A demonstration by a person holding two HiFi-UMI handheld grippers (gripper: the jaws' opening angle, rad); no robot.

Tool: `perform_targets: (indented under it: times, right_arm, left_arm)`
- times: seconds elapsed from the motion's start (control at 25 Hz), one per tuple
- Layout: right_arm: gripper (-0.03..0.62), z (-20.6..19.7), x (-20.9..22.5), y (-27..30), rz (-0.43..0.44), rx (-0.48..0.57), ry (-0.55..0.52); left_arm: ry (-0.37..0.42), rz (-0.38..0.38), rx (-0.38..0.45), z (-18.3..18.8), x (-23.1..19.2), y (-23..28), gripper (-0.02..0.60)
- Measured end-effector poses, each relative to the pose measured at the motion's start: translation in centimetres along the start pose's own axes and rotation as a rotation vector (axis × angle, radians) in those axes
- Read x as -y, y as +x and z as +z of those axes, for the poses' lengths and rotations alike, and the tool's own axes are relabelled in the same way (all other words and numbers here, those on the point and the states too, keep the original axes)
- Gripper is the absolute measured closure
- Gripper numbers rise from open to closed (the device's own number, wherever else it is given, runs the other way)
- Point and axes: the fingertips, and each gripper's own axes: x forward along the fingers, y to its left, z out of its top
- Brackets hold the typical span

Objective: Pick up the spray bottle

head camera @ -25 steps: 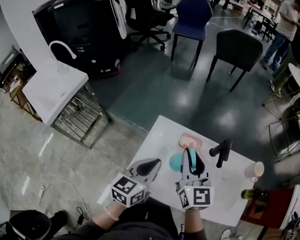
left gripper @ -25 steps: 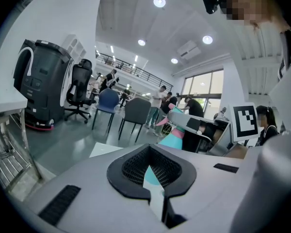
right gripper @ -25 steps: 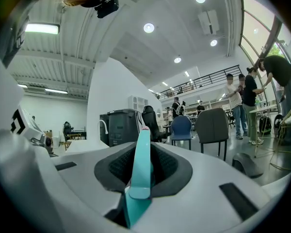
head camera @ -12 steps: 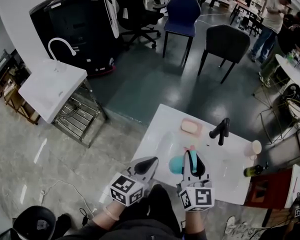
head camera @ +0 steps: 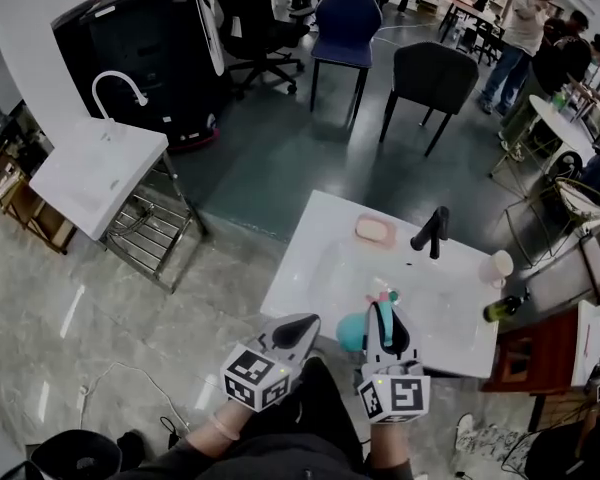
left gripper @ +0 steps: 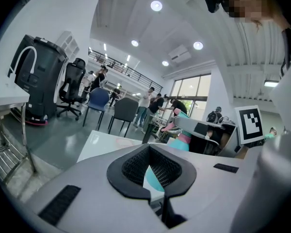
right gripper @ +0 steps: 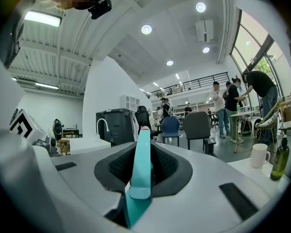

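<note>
Carrying the bottle [head camera: 352, 329] back from the sink [head camera: 305, 268].
Right gripper [head camera: 384, 318] stays clenched on the teal bottle, now at the sink's near edge; a second ago both grippers hung over the basin, and the soap [head camera: 375, 231] and tap [head camera: 432, 234] now lie farther off. Left gripper [head camera: 294, 332] seems closed on nothing, just beside the bottle.

Before you stood a white sink counter [head camera: 305, 268] with a black faucet [head camera: 432, 233], on a glossy grey-green floor [head camera: 280, 158]. Beyond the counter sat a blue chair [head camera: 345, 18] and a dark chair [head camera: 432, 73]. To its left were a black cabinet [head camera: 130, 53] and a second white basin [head camera: 80, 183] over pale marbled tiles [head camera: 100, 328]. Round ceiling lights [left gripper: 156, 5] glowed overhead, and tall windows [right gripper: 252, 50] rose beyond it.
</note>
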Motion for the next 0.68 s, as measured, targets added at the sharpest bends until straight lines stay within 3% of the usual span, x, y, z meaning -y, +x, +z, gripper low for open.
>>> perform_targets:
  times: [0.32,0.68]
  right_arm:
    - [0.526,-0.1,-0.7,-2.9,-0.045,0.007,-0.002]
    - [0.526,-0.1,-1.8,-2.8,-0.037,-0.006,0.0]
  left_arm:
    - [0.017,-0.04,-0.015,-0.8,1.5,-1.5,0.574]
    - [0.017,-0.05,-0.02,-1.1,1.7,-2.6,0.574]
